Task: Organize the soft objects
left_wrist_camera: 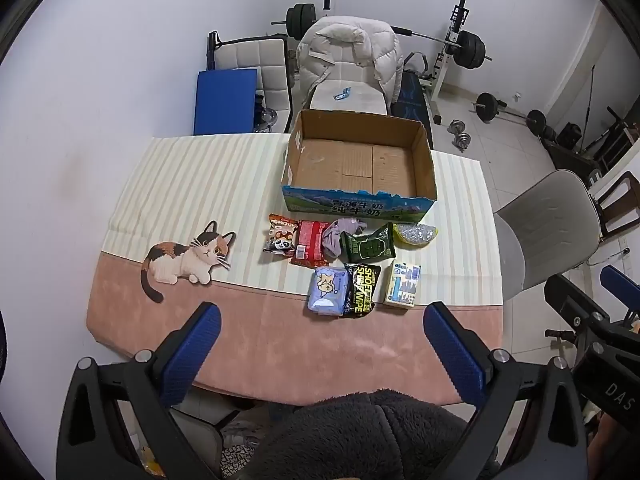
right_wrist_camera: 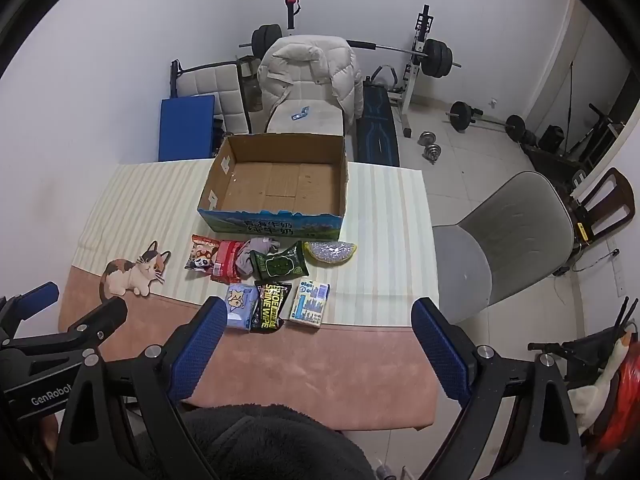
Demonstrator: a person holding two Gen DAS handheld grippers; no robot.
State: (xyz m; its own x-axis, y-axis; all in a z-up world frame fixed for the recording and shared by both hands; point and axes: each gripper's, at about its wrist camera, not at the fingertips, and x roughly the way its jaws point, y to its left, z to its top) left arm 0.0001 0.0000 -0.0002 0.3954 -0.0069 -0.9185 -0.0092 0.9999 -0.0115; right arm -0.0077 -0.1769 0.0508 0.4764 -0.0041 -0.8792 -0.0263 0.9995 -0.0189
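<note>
Both tongs, left tongs and right tongs, are hovering wide apart and empty at frame bottom; soft packets are lying mid-frame before the empty box, likely awaiting sorting.

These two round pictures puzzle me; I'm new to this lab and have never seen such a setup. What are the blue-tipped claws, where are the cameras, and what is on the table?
No robot arm is here: a person holds a two-finger gripper in each hand, and a fisheye camera on each looks forward along its fingers, which is why the pictures bulge. One picture comes from the left gripper, the other from the right gripper. Both are open and hold nothing.

On the table, under a cat-print cloth, stands an empty cardboard box. In front of it lie soft things to sort: snack packets, a purple cloth, a dark green pack, a yellow-rimmed pouch, a blue tissue pack, a shoe wipe pack and a pale tissue pack.
</note>
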